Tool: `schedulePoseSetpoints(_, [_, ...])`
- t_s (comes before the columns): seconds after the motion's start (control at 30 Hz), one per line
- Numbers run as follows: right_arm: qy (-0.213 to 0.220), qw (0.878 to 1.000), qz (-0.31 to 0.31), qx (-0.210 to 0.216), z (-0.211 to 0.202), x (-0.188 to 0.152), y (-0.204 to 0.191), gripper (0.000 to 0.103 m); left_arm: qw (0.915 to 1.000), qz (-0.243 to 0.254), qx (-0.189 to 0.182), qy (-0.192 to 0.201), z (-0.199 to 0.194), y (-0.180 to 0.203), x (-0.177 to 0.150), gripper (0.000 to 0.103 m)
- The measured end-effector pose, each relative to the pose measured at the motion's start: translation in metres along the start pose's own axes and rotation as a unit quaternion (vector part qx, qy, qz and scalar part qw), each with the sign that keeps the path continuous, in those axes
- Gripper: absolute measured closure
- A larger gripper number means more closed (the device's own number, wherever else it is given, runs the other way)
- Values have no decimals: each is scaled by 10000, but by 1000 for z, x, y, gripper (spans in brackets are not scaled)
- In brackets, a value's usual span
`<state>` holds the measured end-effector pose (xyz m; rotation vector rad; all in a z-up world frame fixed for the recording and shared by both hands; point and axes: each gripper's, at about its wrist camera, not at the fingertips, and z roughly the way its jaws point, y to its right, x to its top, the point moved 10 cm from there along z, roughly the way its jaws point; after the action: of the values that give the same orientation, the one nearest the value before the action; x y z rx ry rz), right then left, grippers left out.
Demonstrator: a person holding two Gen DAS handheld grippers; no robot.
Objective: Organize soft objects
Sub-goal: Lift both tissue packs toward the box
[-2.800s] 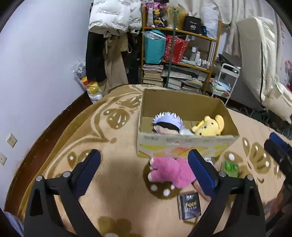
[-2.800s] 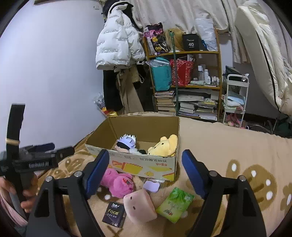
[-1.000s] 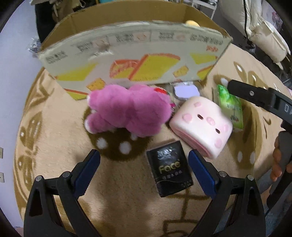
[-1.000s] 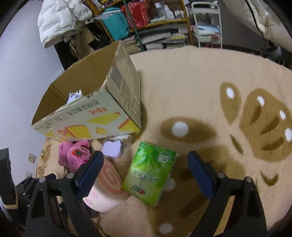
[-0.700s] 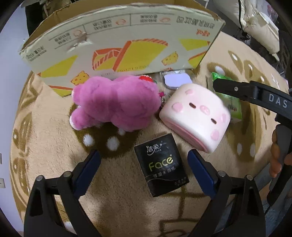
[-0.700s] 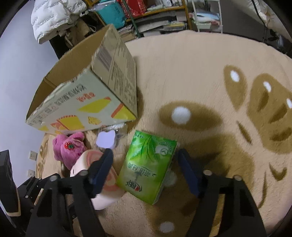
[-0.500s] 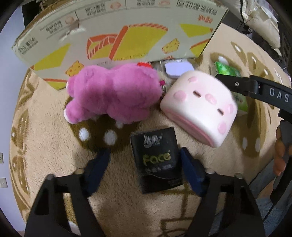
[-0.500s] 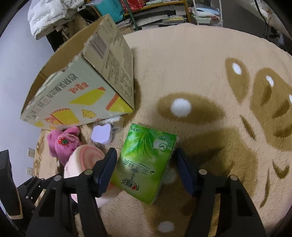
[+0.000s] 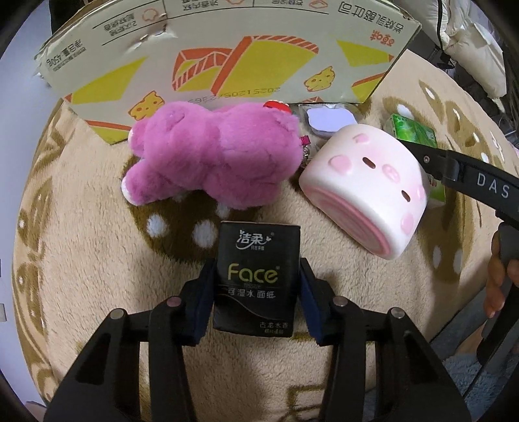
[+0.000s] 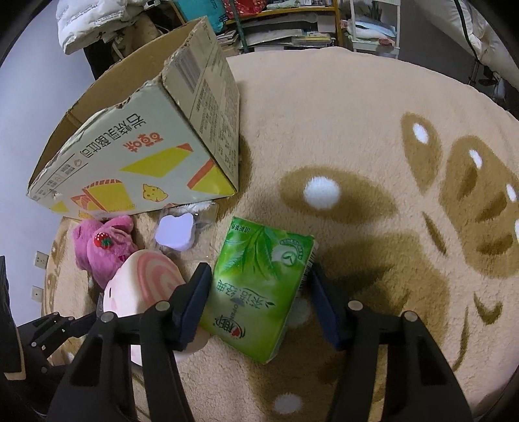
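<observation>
My left gripper is shut on a black "Face" tissue pack that lies on the beige rug. Beyond it lie a pink plush toy and a pink roll-shaped pig cushion, in front of the cardboard box. My right gripper has its pads on both sides of a green tissue pack on the rug, touching or nearly so. The pig cushion, the plush and a small lilac pad lie to its left. The box stands behind.
The patterned rug stretches to the right of the box. A shelf with books and bags and a white cart stand at the back. The right gripper's handle and hand show at the left wrist view's right edge.
Both grippers have come down from above the box to the rug. The left jaws have closed onto the black pack. The right jaws have narrowed around the green pack.
</observation>
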<state>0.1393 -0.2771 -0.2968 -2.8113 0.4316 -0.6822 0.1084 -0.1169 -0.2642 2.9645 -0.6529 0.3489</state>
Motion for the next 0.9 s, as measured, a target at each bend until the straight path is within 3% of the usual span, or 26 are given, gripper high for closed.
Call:
schedulePoseSetpoints(0.17, [105, 9995, -194, -206, -8, -1, 1, 40, 10000, -21, 14, 28, -2, -9, -7, 57])
schedulePoseSetpoints(0.37, [331, 9993, -172, -12, -20, 3, -6, 41, 9997, -143, 81, 185, -15, -19, -12, 57])
schedulePoseSetpoints(0.67, [782, 9961, -392, 146, -54, 8, -20, 41, 9947, -466, 289, 868, -61, -42, -11, 57])
schedulePoseSetpoints(0.9, [1591, 9834, -822, 303, -100, 20, -38, 41, 9856, -688, 474, 1471, -95, -45, 0, 57])
